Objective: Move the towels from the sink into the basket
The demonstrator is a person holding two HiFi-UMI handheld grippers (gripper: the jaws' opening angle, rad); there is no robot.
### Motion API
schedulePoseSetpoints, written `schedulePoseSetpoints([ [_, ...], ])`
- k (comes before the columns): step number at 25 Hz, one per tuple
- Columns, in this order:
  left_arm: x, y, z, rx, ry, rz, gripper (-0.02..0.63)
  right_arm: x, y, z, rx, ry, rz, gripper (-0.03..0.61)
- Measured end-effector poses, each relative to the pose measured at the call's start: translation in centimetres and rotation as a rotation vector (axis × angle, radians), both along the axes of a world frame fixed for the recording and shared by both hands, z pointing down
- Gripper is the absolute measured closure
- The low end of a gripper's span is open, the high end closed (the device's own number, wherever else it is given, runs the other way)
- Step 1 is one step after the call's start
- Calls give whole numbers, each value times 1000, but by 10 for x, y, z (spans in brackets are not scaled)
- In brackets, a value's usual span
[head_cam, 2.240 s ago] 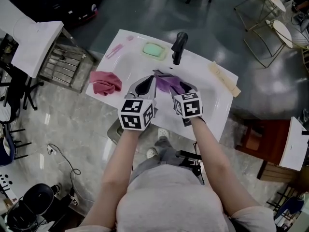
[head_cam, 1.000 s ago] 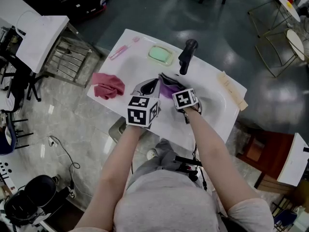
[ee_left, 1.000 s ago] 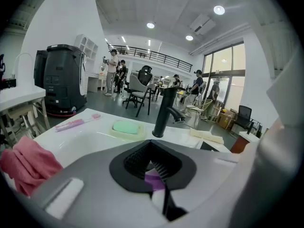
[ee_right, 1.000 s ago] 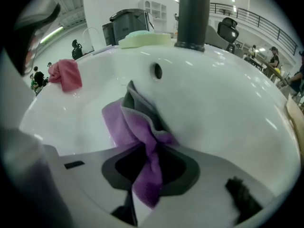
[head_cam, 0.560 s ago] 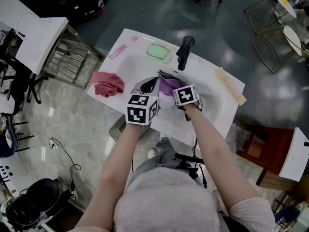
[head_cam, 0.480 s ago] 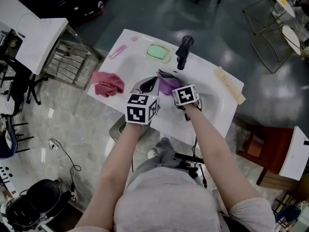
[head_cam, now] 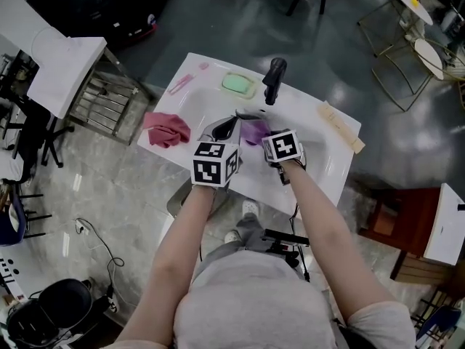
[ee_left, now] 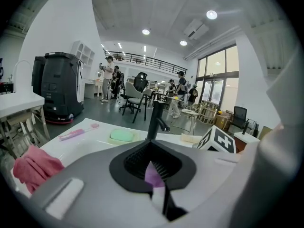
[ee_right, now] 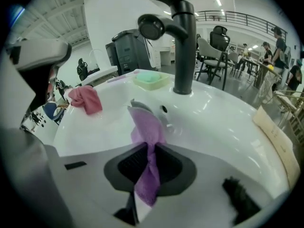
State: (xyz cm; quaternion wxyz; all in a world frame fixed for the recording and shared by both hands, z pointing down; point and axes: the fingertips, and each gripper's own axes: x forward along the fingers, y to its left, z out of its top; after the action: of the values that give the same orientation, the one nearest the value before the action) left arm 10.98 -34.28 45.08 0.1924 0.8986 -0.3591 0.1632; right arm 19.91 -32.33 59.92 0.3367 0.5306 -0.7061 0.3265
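Over the white sink (head_cam: 325, 145), the right gripper (ee_right: 148, 172) pinches a purple towel (ee_right: 146, 127) (its jaws have just been closing on it). The left gripper (ee_left: 154, 175) is pressed together on a sliver of the same cloth. Behind stands a black faucet (ee_right: 183, 42). A pink towel (head_cam: 167, 130) lies crumpled on the sink's left ledge.

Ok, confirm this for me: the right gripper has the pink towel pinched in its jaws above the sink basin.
Wrong towel. The right gripper has the purple towel pinched in its jaws above the sink basin, and the jaws have just been closing on it. The right gripper view shows this. The pink towel lies on the sink's rim, with no gripper on it.
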Motion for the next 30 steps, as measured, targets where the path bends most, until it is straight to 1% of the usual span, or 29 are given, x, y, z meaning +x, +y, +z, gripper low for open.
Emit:
schedulePoseSetpoints([
  [6, -6, 8, -14, 25, 12, 1, 607, -6, 7, -27, 60, -35, 13, 518],
  [14, -17, 22, -30, 56, 33, -3, 607, -14, 22, -66, 130, -98, 65, 518],
  [20, -29, 31, -44, 80, 53, -6, 607, -19, 33, -96, 195, -99, 72, 518],
  [30, -46, 50, -81, 150, 92, -2, 607, -39, 53, -143, 280, -103, 88, 518],
])
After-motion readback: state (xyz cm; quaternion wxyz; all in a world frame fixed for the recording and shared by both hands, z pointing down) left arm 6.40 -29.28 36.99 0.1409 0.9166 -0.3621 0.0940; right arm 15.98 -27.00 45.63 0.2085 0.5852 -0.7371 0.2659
